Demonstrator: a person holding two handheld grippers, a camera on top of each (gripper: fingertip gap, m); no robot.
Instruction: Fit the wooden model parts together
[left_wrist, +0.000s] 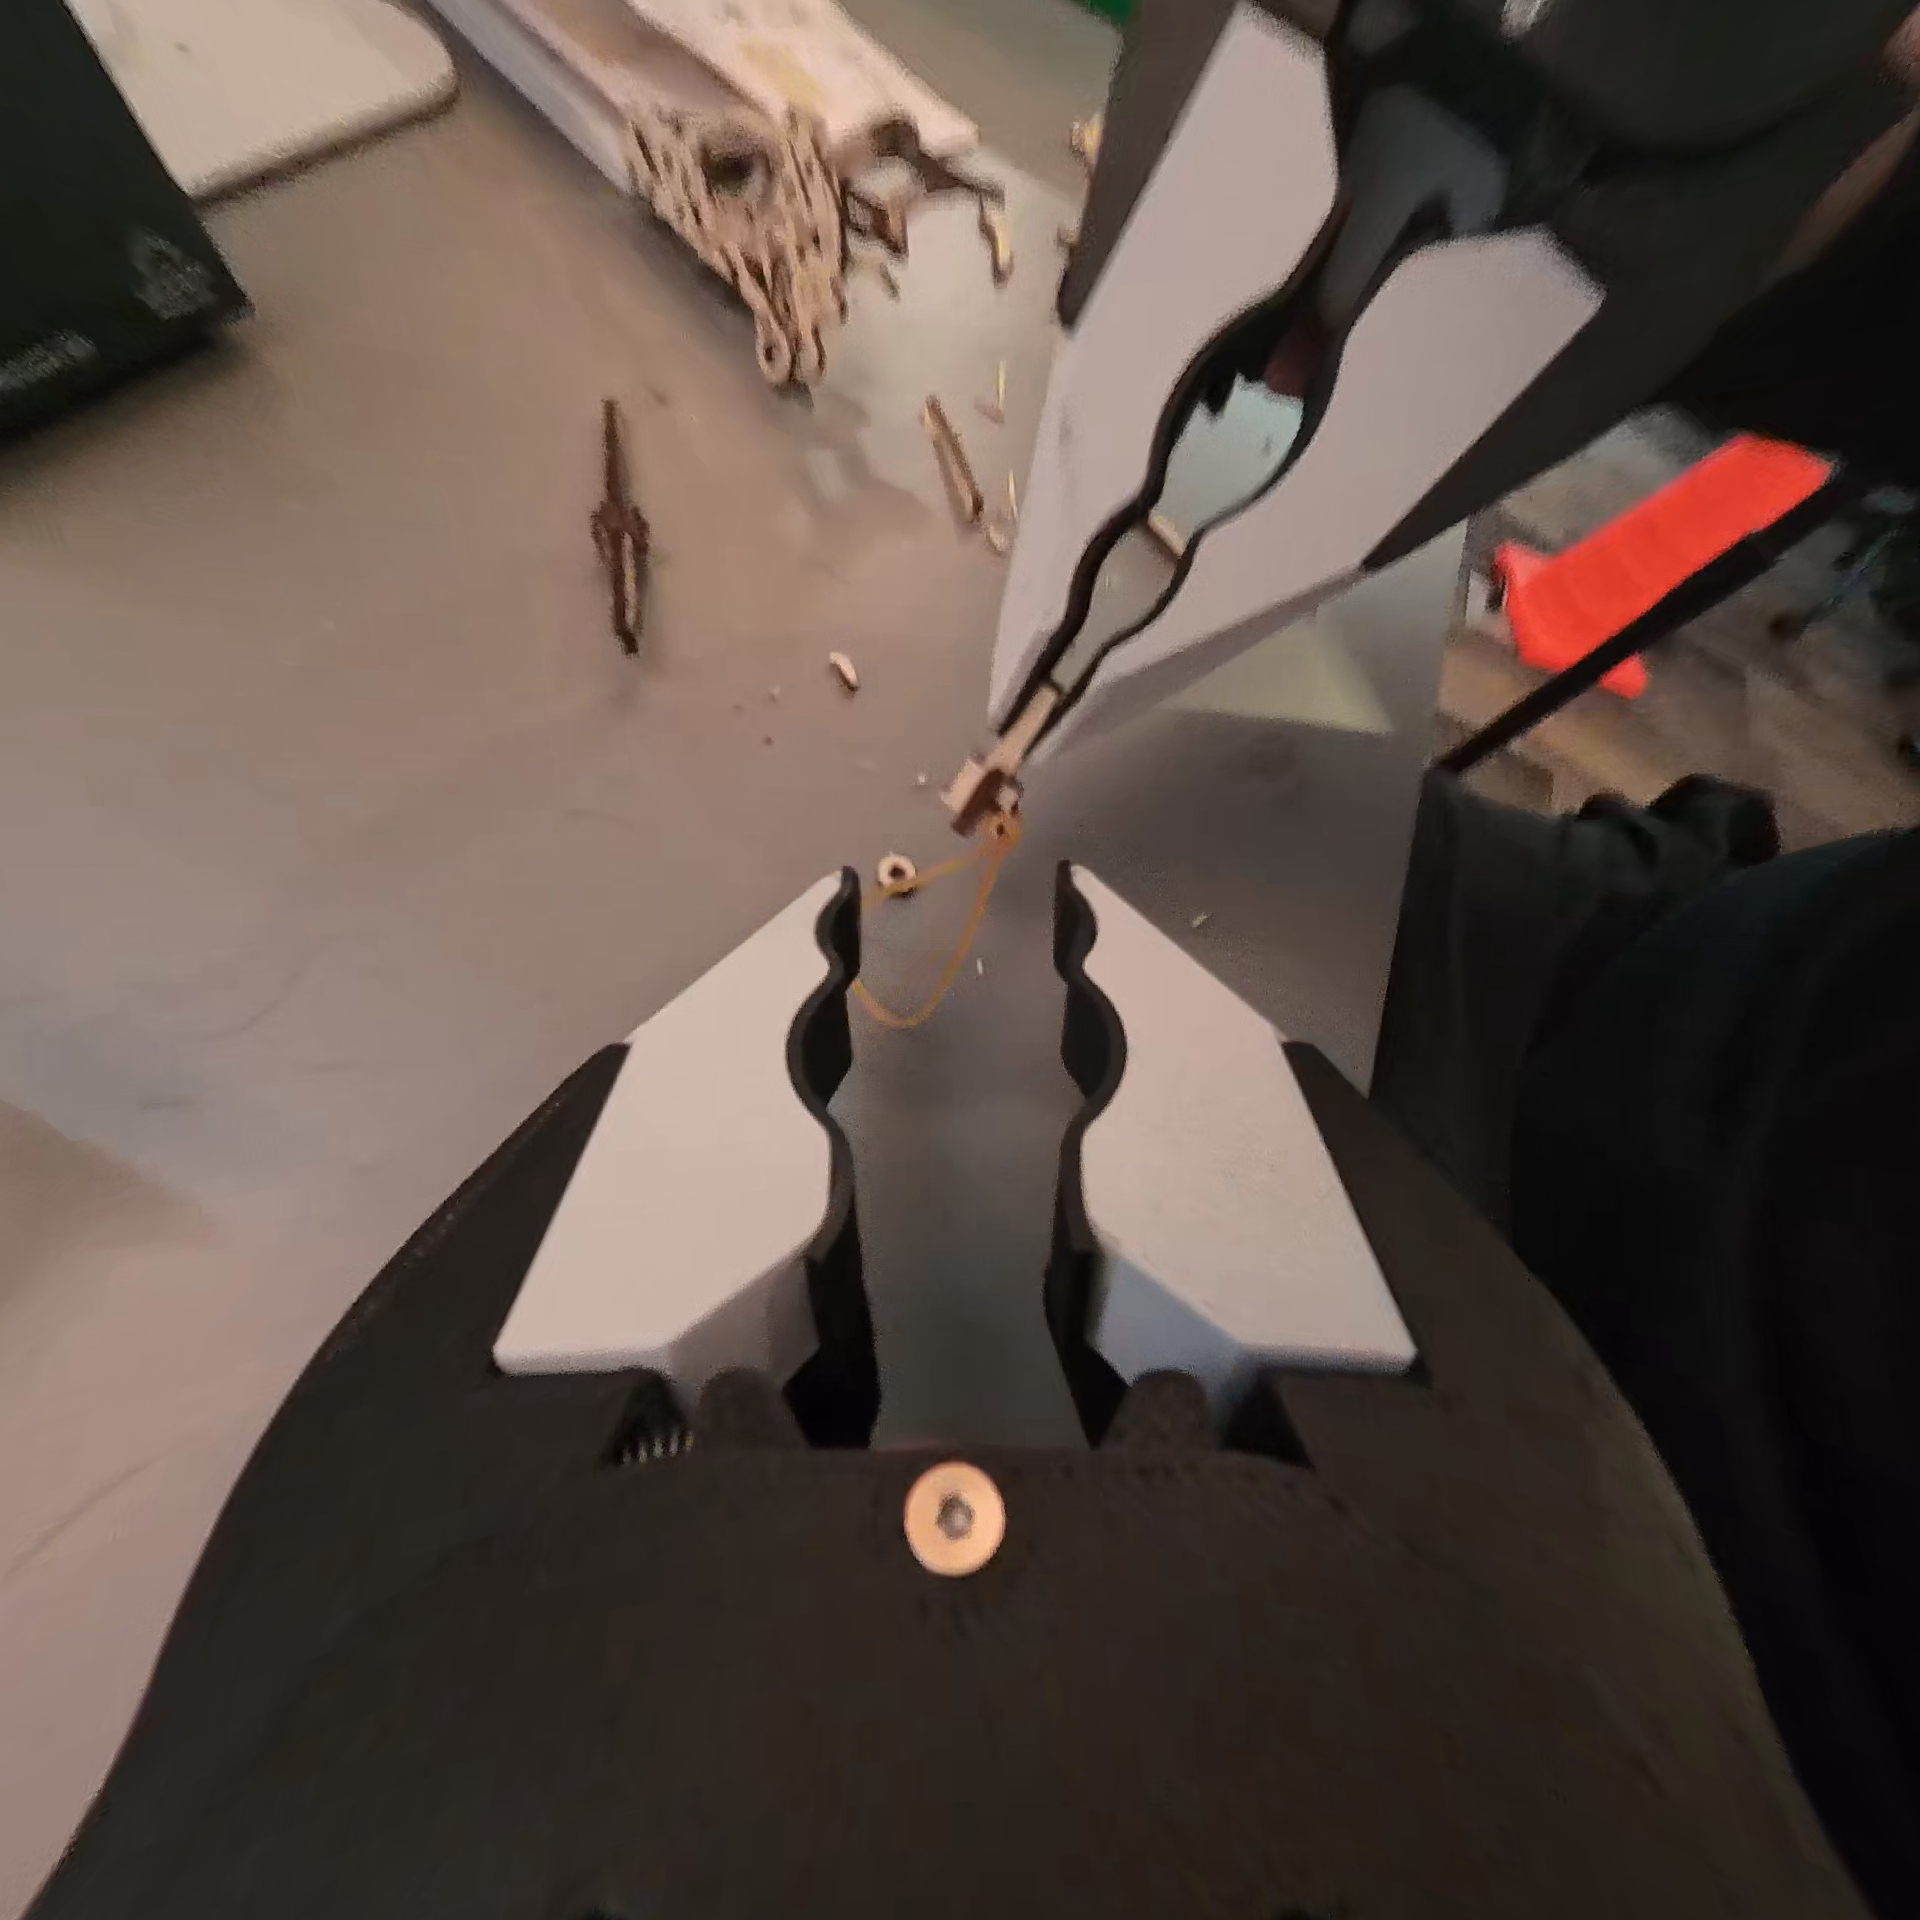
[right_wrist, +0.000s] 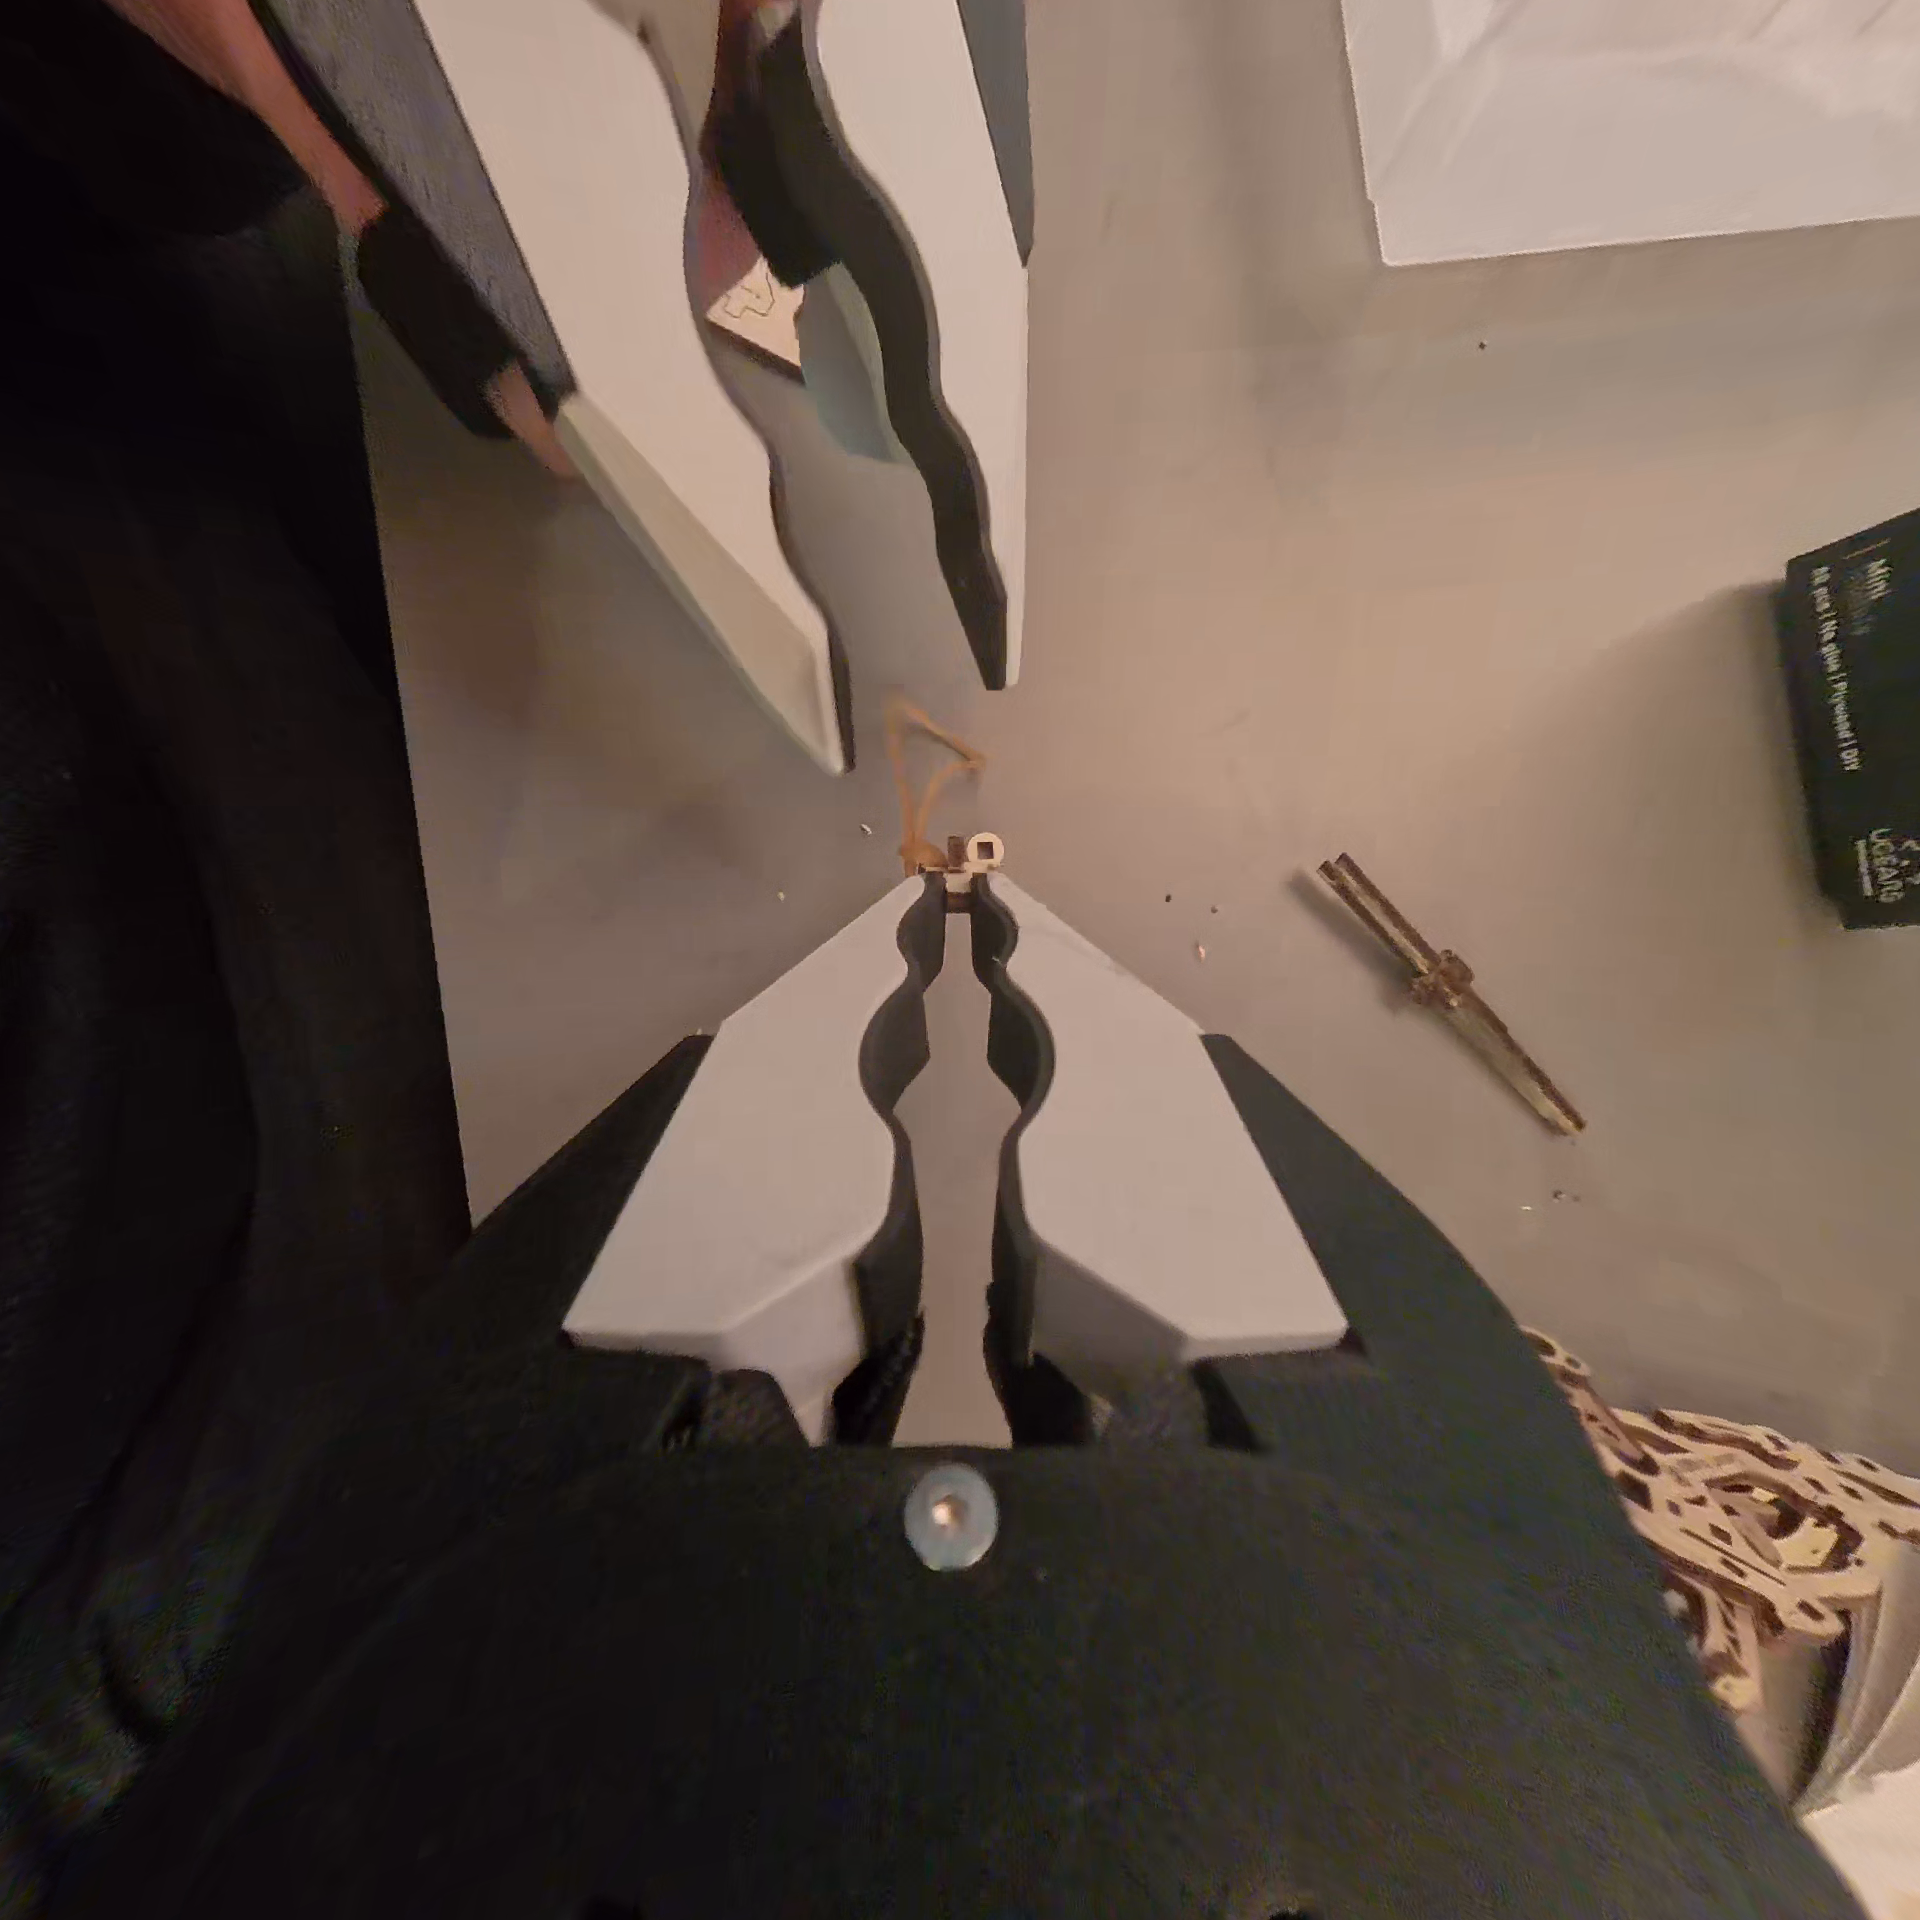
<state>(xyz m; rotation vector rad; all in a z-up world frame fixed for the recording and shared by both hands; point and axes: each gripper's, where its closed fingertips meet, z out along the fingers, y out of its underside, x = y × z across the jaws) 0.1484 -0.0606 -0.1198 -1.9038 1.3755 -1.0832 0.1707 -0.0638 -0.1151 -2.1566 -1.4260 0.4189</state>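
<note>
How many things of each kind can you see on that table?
Grippers: 2, left gripper and right gripper
Small wooden piece: 1
Rubber band: 1
Wooden rod assembly: 1
Dark box: 1
Stack of cut wooden sheets: 1
Total: 7

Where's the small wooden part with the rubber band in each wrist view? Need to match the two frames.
Left wrist view: small wooden part sits just above centre, pinched at the tips of the right tongs that come in from the upper right.
Right wrist view: same part at centre, held at the tips of that view's own tongs.
Shared landmark: the tan rubber band looped from the part toward the open left tongs.
</note>
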